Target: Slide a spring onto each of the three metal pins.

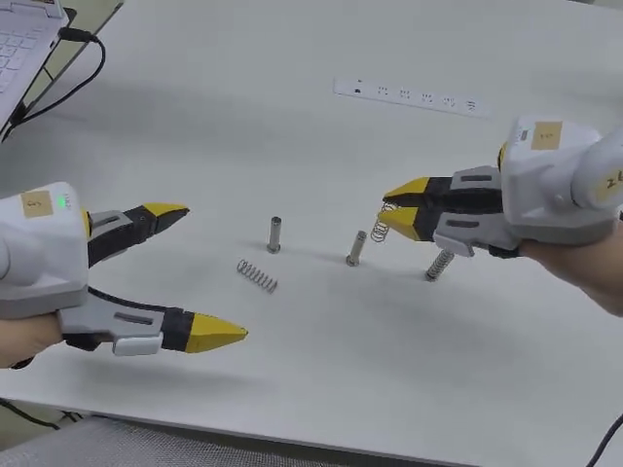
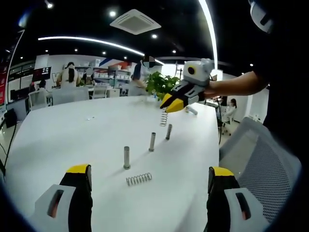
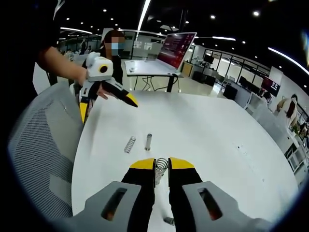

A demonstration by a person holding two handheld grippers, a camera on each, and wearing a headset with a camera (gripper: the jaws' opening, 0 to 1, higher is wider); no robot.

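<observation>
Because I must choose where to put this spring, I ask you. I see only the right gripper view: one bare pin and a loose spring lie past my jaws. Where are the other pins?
Observer: In the head view, a second bare pin stands just ahead of the right gripper.
Operator: Is my spring on that pin?
Observer: No. The left gripper view shows the held spring hanging from your jaws, above and beside that pin's top.
Operator: And the last pin?
Observer: The third pin stands under the right gripper's body, and a fitted spring is already on it.
</observation>
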